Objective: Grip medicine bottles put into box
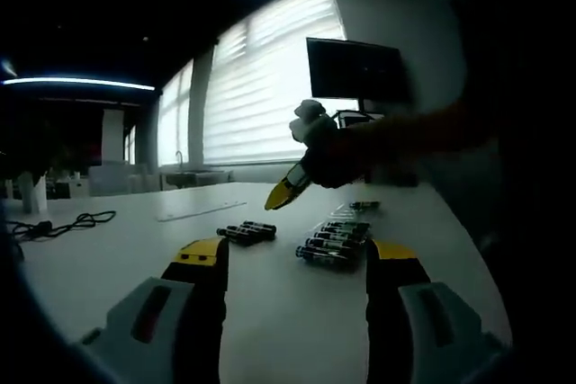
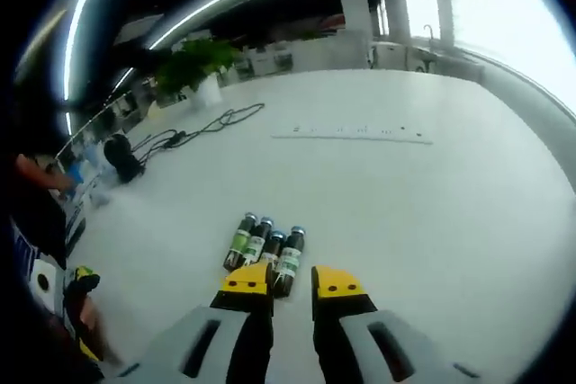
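A wide white table (image 2: 432, 213) is stretching across both views, with a tangle of black cable (image 2: 193, 130) lying near its far edge. In the right gripper view, four small dark medicine bottles (image 2: 265, 245) are lying side by side on the table, caps pointing away. The right gripper (image 2: 292, 281) is hanging just above their near ends, its yellow-tipped jaws spread narrowly and holding nothing. In the left gripper view, the left gripper (image 1: 295, 258) is pointing, jaws spread wide and empty, at a clear tray of bottles (image 1: 333, 242), likely the box. The loose bottles look light, rigid and prone to rolling; a grip across the body seems safest.
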`<state>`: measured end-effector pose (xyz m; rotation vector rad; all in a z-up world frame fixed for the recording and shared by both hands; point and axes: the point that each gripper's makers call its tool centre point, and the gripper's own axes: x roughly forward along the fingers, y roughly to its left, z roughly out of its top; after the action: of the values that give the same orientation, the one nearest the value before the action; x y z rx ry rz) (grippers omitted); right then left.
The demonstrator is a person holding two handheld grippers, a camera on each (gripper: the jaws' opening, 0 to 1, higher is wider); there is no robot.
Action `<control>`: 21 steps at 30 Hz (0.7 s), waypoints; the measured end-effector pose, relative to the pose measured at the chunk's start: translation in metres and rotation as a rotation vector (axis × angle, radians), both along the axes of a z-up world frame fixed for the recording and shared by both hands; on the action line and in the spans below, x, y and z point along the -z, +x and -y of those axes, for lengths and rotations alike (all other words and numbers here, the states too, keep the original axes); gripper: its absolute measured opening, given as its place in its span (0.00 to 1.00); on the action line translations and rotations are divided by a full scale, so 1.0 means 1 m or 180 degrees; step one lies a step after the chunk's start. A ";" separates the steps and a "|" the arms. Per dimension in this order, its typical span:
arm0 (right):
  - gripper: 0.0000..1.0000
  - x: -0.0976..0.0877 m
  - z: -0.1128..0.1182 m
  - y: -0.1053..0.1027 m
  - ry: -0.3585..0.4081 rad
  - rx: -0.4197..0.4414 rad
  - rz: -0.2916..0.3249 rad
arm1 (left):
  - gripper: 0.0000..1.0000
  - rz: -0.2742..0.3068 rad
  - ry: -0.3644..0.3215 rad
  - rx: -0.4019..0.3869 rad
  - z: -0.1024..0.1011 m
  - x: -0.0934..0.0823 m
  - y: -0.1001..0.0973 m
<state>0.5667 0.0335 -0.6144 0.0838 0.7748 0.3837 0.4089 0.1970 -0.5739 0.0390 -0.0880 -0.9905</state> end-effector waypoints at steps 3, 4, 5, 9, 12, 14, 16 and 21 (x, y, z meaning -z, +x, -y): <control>0.12 0.002 -0.007 0.000 0.0045 -0.0089 -0.0125 | 0.54 0.0002 -0.0039 -0.0015 -0.001 -0.003 0.000; 0.12 0.002 -0.010 0.001 0.0054 -0.0111 -0.0144 | 0.54 0.0000 -0.0048 -0.0021 -0.001 -0.003 0.000; 0.12 0.004 -0.011 0.002 0.0035 -0.0128 -0.0199 | 0.54 -0.0005 -0.0051 -0.0027 -0.001 -0.003 0.000; 0.13 0.015 -0.013 0.003 0.0014 -0.0081 -0.0500 | 0.54 0.0033 -0.0072 -0.0013 -0.002 -0.004 -0.002; 0.15 0.017 -0.019 0.004 -0.0006 -0.0071 -0.0615 | 0.54 0.0049 -0.0104 -0.0004 -0.003 -0.007 -0.003; 0.15 0.018 -0.018 0.007 -0.0133 -0.0093 -0.0592 | 0.53 0.0044 -0.0135 0.0013 -0.003 -0.008 -0.004; 0.14 0.019 -0.017 0.010 -0.0183 -0.0072 -0.0610 | 0.53 0.0056 -0.0152 0.0017 -0.004 -0.010 -0.005; 0.12 0.026 -0.011 0.016 -0.0308 0.0011 -0.0743 | 0.53 0.0089 -0.0192 0.0028 -0.005 -0.013 -0.006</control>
<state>0.5829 0.0447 -0.6405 0.0394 1.0225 0.3359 0.4025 0.2024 -0.5606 -0.0028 -0.1435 -0.9958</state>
